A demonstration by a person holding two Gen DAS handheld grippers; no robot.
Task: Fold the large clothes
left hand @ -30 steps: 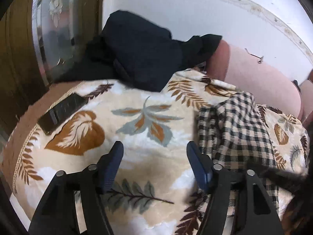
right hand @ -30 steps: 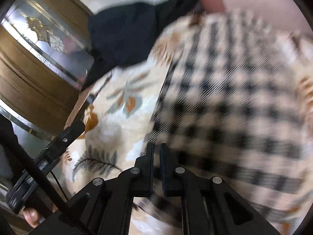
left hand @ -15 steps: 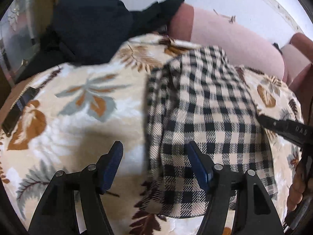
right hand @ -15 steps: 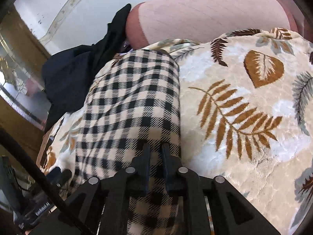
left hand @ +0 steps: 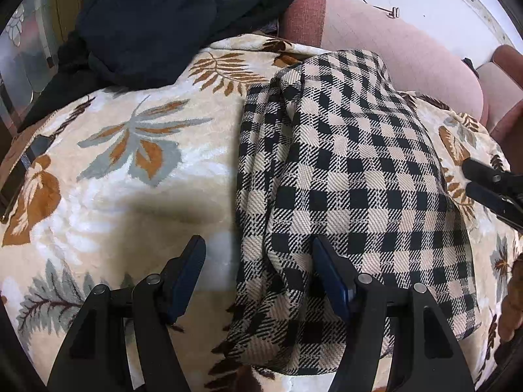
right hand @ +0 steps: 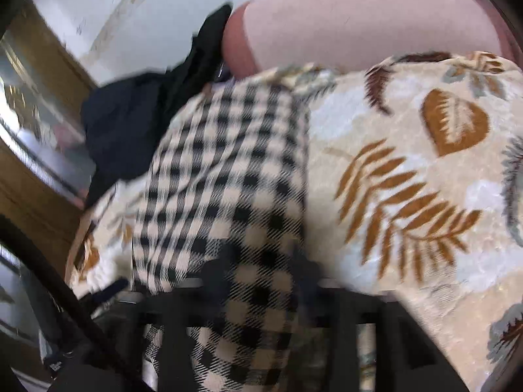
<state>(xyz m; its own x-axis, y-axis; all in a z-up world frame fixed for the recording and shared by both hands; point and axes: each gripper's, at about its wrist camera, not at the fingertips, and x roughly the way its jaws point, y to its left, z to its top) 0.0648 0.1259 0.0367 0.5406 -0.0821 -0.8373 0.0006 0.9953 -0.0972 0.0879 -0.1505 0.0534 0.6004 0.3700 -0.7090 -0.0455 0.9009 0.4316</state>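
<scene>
A black-and-beige checked garment [left hand: 353, 176] lies folded in a long strip on the leaf-patterned blanket [left hand: 130, 163]. My left gripper [left hand: 258, 261] is open and empty, straddling the garment's near left edge, its right finger over the cloth. In the right wrist view the garment [right hand: 228, 176] runs from the gripper toward the back; the frame is blurred. My right gripper [right hand: 261, 261] has its fingers spread apart, with checked cloth lying between them. The right gripper's fingers [left hand: 490, 189] also show at the left view's right edge.
A dark navy garment pile [left hand: 147, 23] sits at the back left of the blanket. A pink sofa back [left hand: 392, 39] rises behind. A dark flat remote-like object [left hand: 19, 176] lies at the blanket's left edge. A wooden, mirrored cabinet [right hand: 29, 150] stands to the left.
The right gripper has opened from shut and drawn back toward the garment's near end. The left gripper swung right until it straddled the garment's left edge. The garment now lies flat.
</scene>
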